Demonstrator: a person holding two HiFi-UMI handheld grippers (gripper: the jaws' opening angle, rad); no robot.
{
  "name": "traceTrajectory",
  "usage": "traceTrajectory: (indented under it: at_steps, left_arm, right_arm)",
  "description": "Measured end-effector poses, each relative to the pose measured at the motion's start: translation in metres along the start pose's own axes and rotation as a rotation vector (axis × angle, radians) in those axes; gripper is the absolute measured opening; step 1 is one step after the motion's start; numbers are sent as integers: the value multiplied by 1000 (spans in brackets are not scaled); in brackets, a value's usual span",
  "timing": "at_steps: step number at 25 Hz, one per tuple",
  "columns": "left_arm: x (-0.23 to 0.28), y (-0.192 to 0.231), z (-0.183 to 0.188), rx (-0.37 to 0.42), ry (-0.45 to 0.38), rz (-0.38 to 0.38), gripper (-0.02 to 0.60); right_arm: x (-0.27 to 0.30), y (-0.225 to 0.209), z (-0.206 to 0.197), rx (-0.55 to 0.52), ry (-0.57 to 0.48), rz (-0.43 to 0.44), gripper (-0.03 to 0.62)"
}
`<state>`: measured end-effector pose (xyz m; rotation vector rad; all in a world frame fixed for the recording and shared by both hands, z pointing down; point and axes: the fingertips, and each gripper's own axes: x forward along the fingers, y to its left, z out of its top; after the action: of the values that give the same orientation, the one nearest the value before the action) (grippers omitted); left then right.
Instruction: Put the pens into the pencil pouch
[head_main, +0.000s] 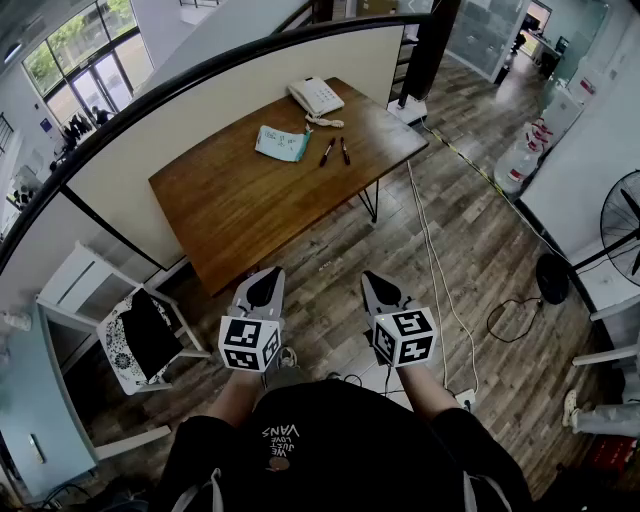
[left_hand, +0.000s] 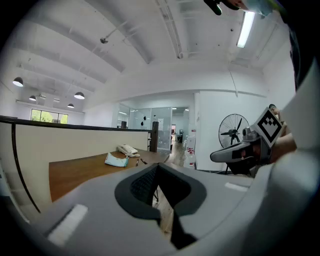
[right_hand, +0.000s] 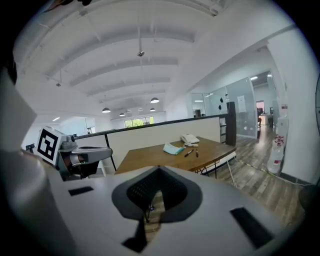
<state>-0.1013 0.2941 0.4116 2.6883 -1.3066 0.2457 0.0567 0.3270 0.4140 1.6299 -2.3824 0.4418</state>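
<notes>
A person in a black top stands on a wood-plank floor (head_main: 470, 270) and holds a hand-held gripper in each hand at about waist height. The person is well short of a wooden desk (head_main: 250, 210) at the far side of the scene.

The left hand-held gripper (head_main: 264, 287) and the right hand-held gripper (head_main: 378, 290) sit side by side, a little apart. Both point toward the desk and tip slightly downward. Each is clenched, its jaws pressed together with nothing between them. Each carries a cube with black-and-white square markers at its near end. Each gripper's own view shows its closed jaws filling the lower frame, the other gripper off to one side and the desk far beyond.

On the far part of the desk lies a light blue pencil pouch (head_main: 281, 143). Just right of it, not touching it, two dark pens lie on the bare wood. The left pen (head_main: 327, 152) and the right pen (head_main: 345, 151) are close together and roughly parallel. Both are outside the pouch. Past them, near the desk's far edge, sits a white telephone (head_main: 316, 96).

A cream partition wall (head_main: 200, 110) topped by a dark rail runs along the left side of the desk. A white chair (head_main: 140, 340) with a black cushion stands at the near left. A white cable (head_main: 428, 240) trails across the floor to the right of the desk. A standing fan (head_main: 625, 225) shows at the right edge.
</notes>
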Motion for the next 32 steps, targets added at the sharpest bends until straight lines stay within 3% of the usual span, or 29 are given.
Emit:
traceTrajectory:
  at_steps: [8,13,16,22,24,25,26,32]
  left_arm:
    - [-8,-19,-6,13,-10,6,11]
    - [-9,-21,-7,4,-35,41,12]
    - [-1,-18,-12,-32,-21,29,129]
    - [34,1,-18,-48,10,-5,161]
    - [48,12,-18,-60,24,-15,172]
    - [55,19,-17,-65,28,-17,176]
    - [61,26,-16,-69,32,-20,178]
    - [109,69,-11,-77,60,-54,186]
  right_arm:
    - [-14,-5,-5,-9,-16,2,12]
    - [-14,-10,-7,46,-34,28,13]
    - [-6,-13,-9,61,-32,28,15]
    - [27,-31,-1,77,-48,5,18]
    - [43,-38,2,86,-35,-4,59]
    - [52,-40,3,93,-25,-8,129]
    - [60,-42,5,97,-16,-12,158]
    - [116,-55,23,107,10,-39,157]
